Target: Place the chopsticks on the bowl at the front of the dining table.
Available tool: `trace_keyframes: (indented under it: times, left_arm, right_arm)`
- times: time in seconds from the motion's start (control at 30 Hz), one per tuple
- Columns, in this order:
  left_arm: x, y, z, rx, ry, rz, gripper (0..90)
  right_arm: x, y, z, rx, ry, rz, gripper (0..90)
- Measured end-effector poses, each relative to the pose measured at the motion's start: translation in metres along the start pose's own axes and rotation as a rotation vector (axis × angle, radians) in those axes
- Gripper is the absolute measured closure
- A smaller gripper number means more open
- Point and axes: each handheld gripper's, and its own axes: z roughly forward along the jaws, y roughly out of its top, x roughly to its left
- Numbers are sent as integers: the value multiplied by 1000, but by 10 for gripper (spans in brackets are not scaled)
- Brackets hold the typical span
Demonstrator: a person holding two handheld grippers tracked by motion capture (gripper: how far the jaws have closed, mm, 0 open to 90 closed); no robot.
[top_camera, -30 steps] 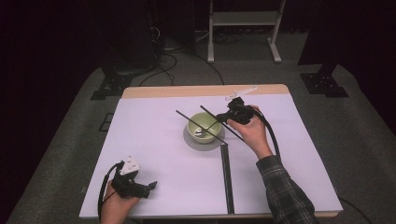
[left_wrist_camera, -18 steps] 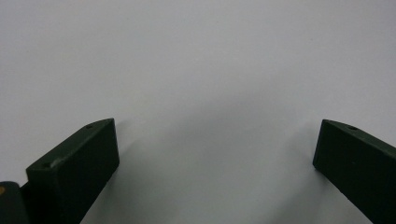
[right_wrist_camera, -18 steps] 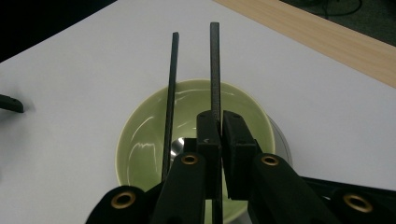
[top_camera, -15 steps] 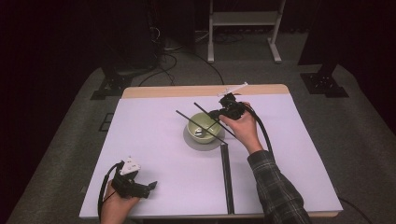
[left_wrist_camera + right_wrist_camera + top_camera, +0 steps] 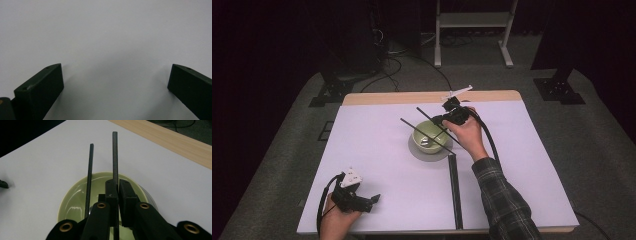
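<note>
At the bottom left of the high view, the left gripper [image 5: 373, 200] is rested on the white table cover [image 5: 377, 150] near the front edge. In the left gripper view its jaws are spread wide apart, with nothing but bare white surface between them. No shift in its place is seen against the earlier frames.

Just right of the centre of the frame, a dark strip [image 5: 455, 190] is laid on the cover, running from the front edge up to the grey saucer [image 5: 414, 148]. On that saucer the pale green bowl [image 5: 428, 135] is set, with something small and shiny at its bottom that cannot be made out.

Beyond it, the right gripper [image 5: 435, 119] is held over the bowl's far right rim. Its jaws are pressed together on one black chopstick [image 5: 115, 157], as the right gripper view shows; a second chopstick [image 5: 88, 177] is laid across the bowl beside it, apart from the pads.

Compared with a second ago, the right hand [image 5: 468, 135] has been carried leftward in the frame, so that the pinched chopstick now reaches over the bowl, nearly parallel with the resting one. It is judged that the second stick is being brought to lie beside the first, and that lowering and release are what remain.

At the far edge, a bare wooden border [image 5: 412, 96] of the table is seen.
</note>
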Motion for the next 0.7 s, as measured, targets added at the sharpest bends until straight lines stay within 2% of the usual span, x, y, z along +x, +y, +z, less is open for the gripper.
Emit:
trace_keyframes:
  times: [0.7]
  left_arm:
    - [0,0,0,-1,-1,-2,0]
  right_arm:
    - [5,6,31,32,7,4,860]
